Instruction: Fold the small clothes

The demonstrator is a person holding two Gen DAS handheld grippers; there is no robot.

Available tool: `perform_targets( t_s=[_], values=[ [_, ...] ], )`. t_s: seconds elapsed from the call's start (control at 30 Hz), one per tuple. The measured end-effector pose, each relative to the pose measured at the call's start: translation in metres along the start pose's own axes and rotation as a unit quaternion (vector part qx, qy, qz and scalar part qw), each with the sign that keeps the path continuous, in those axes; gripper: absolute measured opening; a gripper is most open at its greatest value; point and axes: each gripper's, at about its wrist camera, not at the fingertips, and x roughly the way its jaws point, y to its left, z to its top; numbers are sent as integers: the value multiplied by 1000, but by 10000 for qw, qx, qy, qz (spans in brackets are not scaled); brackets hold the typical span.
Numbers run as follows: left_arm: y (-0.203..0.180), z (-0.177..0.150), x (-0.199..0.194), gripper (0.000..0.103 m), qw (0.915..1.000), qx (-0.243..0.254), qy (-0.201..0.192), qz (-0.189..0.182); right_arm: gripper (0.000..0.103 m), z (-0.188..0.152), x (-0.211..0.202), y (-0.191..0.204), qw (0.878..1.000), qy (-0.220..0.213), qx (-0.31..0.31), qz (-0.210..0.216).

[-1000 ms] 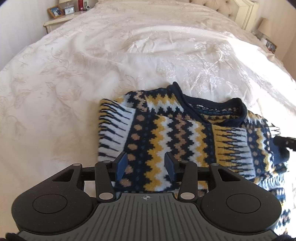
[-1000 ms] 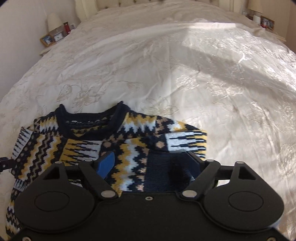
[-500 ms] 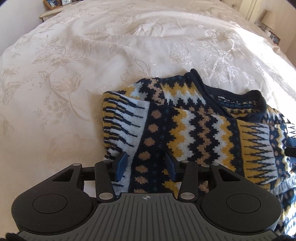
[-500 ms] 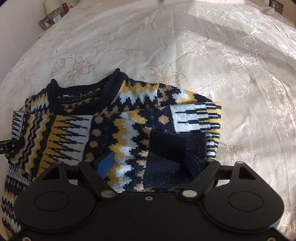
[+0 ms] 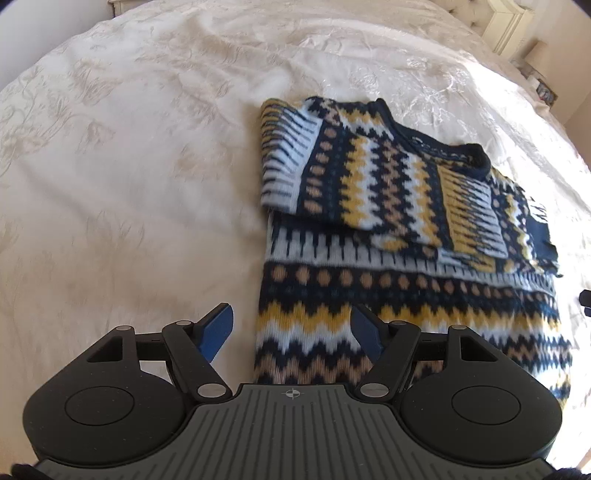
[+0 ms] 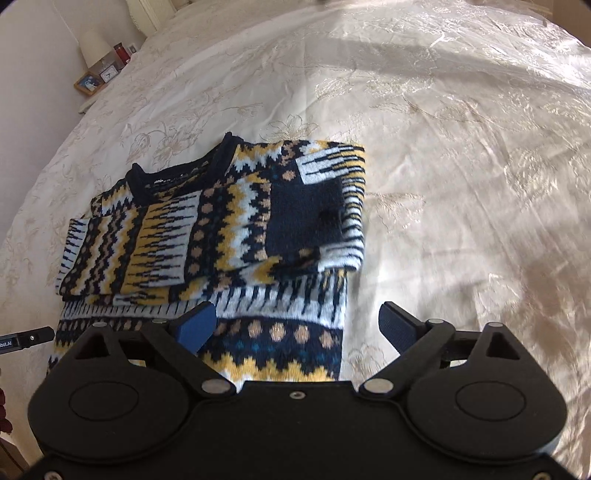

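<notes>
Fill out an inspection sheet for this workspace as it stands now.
Surface: cream floral bedspread, wrinkled, sunlit.
Job's things: patterned knit sweater, sleeves folded across the chest, lower body flat, bottom fold not yet made.
Clutter: nothing seen on the bed.
Grippers: left gripper open over the sweater's left edge; right gripper open over its right edge; neither grips cloth.
Cables: nothing seen.
Surroundings: nightstand with a lamp, clock and framed photo; headboard.
</notes>
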Motion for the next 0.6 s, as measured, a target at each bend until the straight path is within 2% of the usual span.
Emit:
perform_targets(
  t_s=[0.3,0.6],
  values=[
    [3,-85,-28,69,9991,-130,376,-144,96,-65,-21,-16,9950,760,-224,612],
    [-7,-137,-26,69,9962,99,753,-430,96,-109,-19,-16,9815,1484,-396,1144]
  ],
)
